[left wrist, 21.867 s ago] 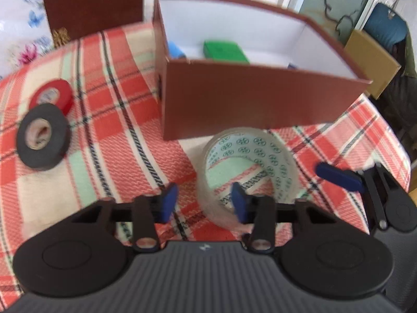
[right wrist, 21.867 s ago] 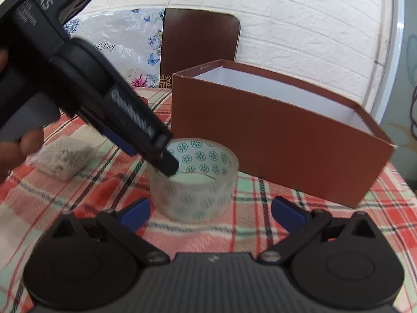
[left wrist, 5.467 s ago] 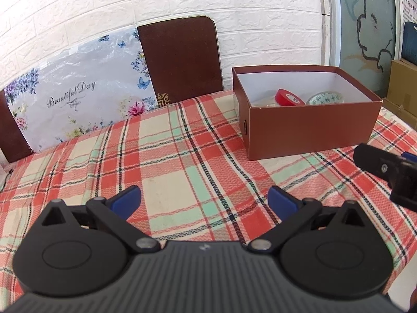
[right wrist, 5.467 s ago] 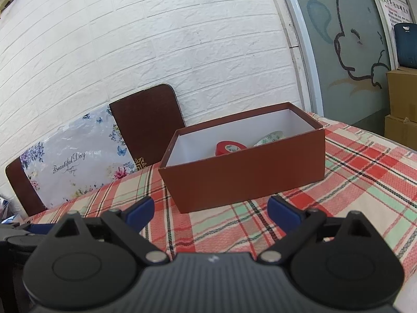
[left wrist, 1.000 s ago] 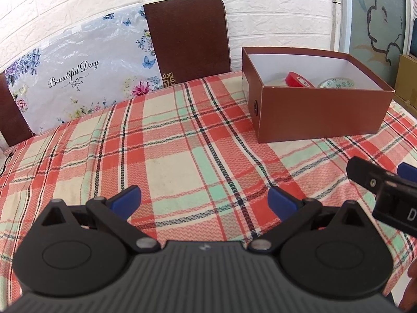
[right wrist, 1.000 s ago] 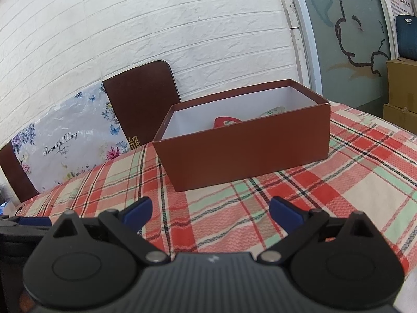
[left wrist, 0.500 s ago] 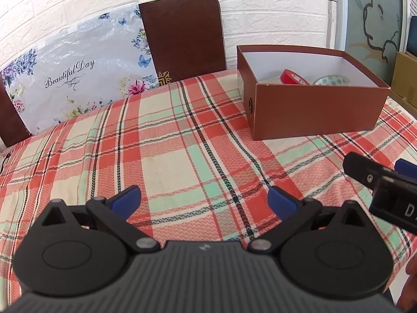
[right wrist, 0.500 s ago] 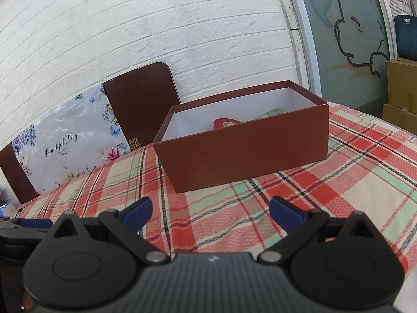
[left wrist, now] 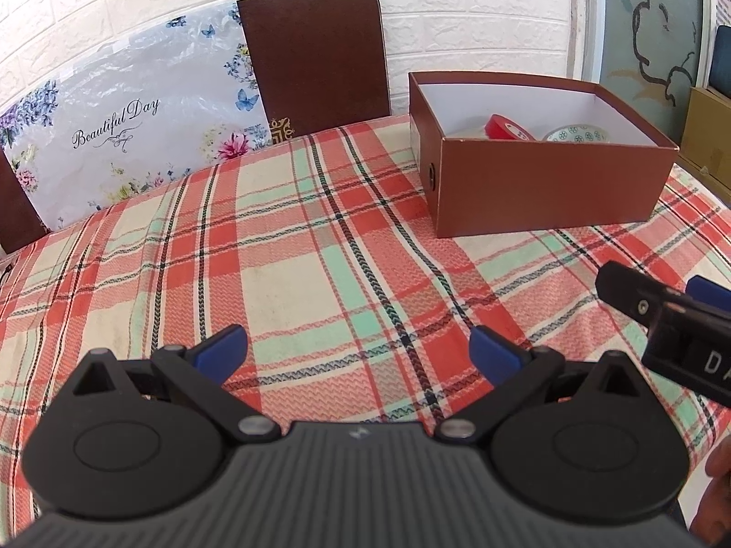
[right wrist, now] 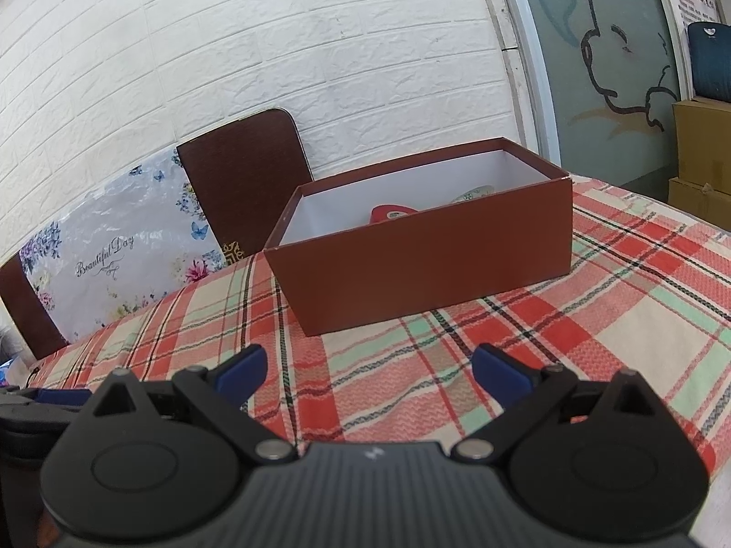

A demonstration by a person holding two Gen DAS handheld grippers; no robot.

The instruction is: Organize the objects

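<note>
A table under a red, green and cream plaid cloth fills both views, with a dark brown chair back and a floral "Beautiful Day" panel against the white brick wall behind it. On the far right part of the cloth stands an open brown box, holding a red tape roll beside a patterned clear tape roll. The left gripper and right gripper hang above bare cloth, well apart from the box, each with jaws spread wide and grasping nothing.

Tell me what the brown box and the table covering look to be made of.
Brown box: likely cardboard, with thin straight walls, crisp folded edges, a matte brown outside and plain white inside. Table covering: woven fabric, probably cotton or a blend; a zigzag weave texture shows in the red, green and cream plaid.
</note>
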